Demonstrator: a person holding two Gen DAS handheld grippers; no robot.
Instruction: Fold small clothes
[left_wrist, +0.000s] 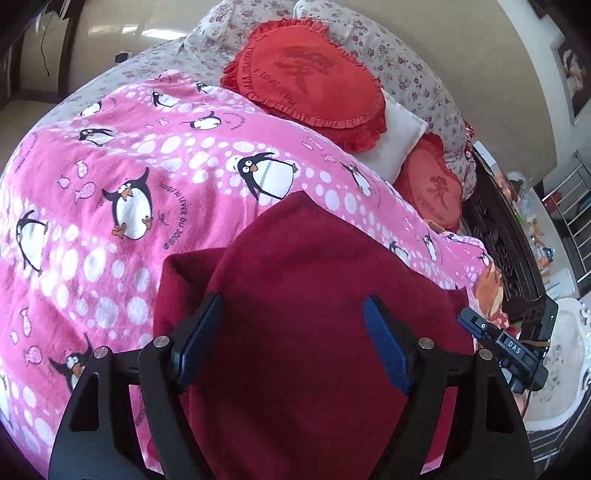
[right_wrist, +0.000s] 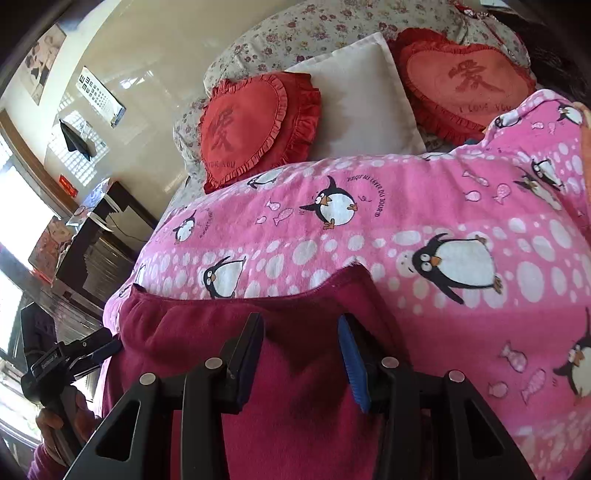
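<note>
Two hand-held grippers hover with jaws spread apart over a dark red fleece garment (left_wrist: 295, 295): the left hand-held gripper (left_wrist: 293, 347) and the right hand-held gripper (right_wrist: 301, 360), neither pinching cloth. That garment lies on a pink penguin-print blanket (left_wrist: 110, 177) covering the bed, near red heart-shaped frilled cushions (right_wrist: 255, 125).

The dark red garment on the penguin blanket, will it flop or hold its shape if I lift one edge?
The dark red garment will probably flop: its edge already sags in soft curves. Its fuzzy, fleece-like surface suggests it is light and unlikely to slip. It may drag on the pink blanket.
</note>
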